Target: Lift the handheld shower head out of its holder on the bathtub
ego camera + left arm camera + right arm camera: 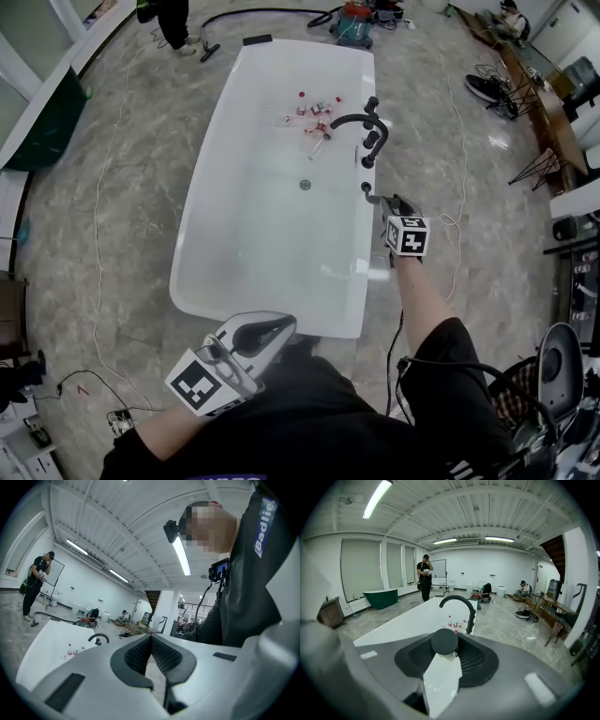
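at my far left, close to my body, my left claw is hanging shut on nothing, its pads meeting at the tips. ahead of it the white bathtub is stretching away, with small bottles lying at its far end. on its right rim the black faucet is arching over the basin. nearer me on that rim, my right claw is clamping the shower head, whose round black end is sitting between the pads. whether it is clear of its holder i cannot tell. i am judging that a straight upward pull with firm, even pressure is working best, steering well clear of the faucet.
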`<state>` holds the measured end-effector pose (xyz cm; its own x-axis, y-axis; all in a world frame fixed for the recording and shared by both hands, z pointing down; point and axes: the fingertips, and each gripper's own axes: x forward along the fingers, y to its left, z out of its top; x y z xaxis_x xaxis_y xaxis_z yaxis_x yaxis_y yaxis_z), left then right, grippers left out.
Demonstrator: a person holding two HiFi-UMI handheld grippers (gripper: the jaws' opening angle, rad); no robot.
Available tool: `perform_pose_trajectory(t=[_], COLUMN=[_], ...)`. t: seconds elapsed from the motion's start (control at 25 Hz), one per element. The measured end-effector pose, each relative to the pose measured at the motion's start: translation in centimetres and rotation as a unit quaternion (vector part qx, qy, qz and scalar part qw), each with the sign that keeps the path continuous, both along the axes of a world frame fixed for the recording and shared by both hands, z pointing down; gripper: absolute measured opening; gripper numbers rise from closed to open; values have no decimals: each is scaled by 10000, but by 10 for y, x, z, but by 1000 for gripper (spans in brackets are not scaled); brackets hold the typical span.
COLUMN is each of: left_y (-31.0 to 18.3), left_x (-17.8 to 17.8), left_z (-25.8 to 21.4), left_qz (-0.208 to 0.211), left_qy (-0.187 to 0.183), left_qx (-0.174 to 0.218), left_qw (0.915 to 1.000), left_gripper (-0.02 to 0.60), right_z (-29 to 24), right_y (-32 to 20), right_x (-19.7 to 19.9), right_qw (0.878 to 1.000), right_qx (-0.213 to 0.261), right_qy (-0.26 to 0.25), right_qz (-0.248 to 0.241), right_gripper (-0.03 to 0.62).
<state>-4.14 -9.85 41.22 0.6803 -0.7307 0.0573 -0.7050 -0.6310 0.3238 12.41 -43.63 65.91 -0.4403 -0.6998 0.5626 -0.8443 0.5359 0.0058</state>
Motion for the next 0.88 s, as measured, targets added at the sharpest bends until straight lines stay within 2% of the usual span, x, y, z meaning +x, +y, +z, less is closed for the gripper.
perform_pose_trajectory(t=[0.24,0.44,0.64,0.88], left_y=[14,27,39,42], left_x=[1,1,-6,-7], left_z=[-13,-20,-21,-24], left_qz=[299,541,683,813], left_qy=[13,6,11,90], left_qx=[142,227,269,350], left_qw=[9995,9983,9973,9960], left_gripper=[0,0,0,0], right_z=[-24,-44,-62,-84], right_y=[59,100,137,187], right_x=[-9,-9,-14,-26], right_qw=[9998,9996,9990,9983], right_qx=[64,77,34,83], right_qy=[-104,-266,-443,-563], right_qz=[-156,-84,10,-102], right_gripper=[132,132,132,132])
